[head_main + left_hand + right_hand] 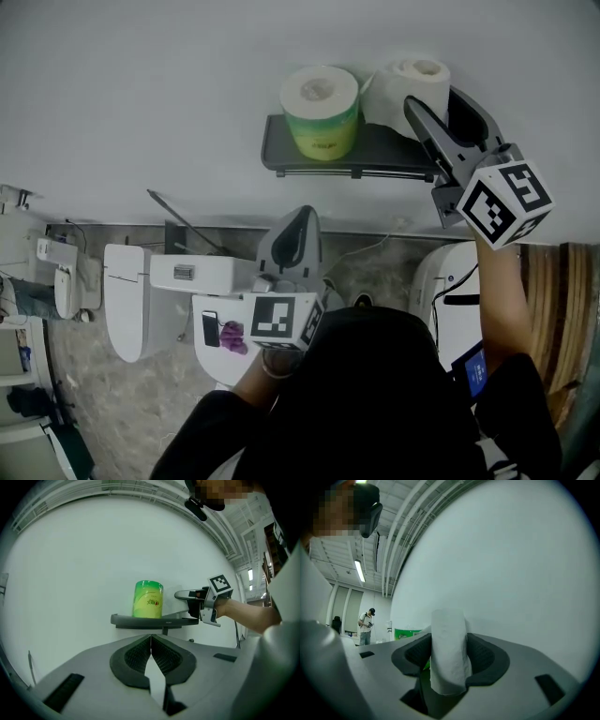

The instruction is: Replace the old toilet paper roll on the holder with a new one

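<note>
A dark grey wall shelf [375, 155] carries a new roll in green wrapping [321, 111]. Beside it, at the shelf's right end, is a white toilet paper roll [405, 86]. My right gripper [439, 101] points level at the wall and is shut on this white roll, whose soft side [449, 651] is squeezed between the pads. My left gripper [298, 220] hangs lower, in front of the shelf, shut with nothing in it. In the left gripper view its closed jaws [151, 644] face the shelf [154, 619], the green roll [148, 599] and the right gripper [197, 603].
Below the shelf stand a white toilet [127, 300] and a second white fixture [450, 291] on the stone floor. A phone [210, 328] and a purple item [232, 336] lie on a white surface. A person [365, 625] stands far off.
</note>
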The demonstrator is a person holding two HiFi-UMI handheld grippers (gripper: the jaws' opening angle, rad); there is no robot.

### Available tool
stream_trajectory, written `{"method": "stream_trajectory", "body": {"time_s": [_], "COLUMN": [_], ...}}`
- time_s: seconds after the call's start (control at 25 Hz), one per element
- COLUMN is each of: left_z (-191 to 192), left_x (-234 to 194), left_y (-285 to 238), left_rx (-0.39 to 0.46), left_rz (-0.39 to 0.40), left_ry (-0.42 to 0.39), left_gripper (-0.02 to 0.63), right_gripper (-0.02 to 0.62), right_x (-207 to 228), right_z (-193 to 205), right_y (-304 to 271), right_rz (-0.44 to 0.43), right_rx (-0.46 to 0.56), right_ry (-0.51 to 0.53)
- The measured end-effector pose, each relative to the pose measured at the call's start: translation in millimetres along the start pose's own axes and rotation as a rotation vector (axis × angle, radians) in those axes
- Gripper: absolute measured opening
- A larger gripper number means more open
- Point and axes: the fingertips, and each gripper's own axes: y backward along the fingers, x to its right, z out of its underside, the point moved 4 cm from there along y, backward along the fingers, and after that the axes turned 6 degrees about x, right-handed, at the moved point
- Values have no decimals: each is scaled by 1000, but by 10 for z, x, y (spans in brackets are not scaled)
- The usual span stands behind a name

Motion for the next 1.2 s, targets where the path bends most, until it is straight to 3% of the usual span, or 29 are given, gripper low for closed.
{"method": "stream_trajectory", "body": {"time_s": [0.48, 0.8, 1.2], "left_z": [10, 34, 8], "left_x": [-56, -1, 14], "left_y": [75, 24, -21], "left_rx": [-13, -15, -10], "left_rz": [-8, 25, 25], "left_ry": [1, -7, -4], "left_gripper": [23, 23, 23], "right_gripper": [225, 216, 224], "right_x": [-12, 31, -4], "right_z": [159, 272, 215], "right_y": [141, 204, 269], "right_rz": [27, 57, -28], "right_rx": [-110, -85, -109], "right_ry": [72, 86, 132]}}
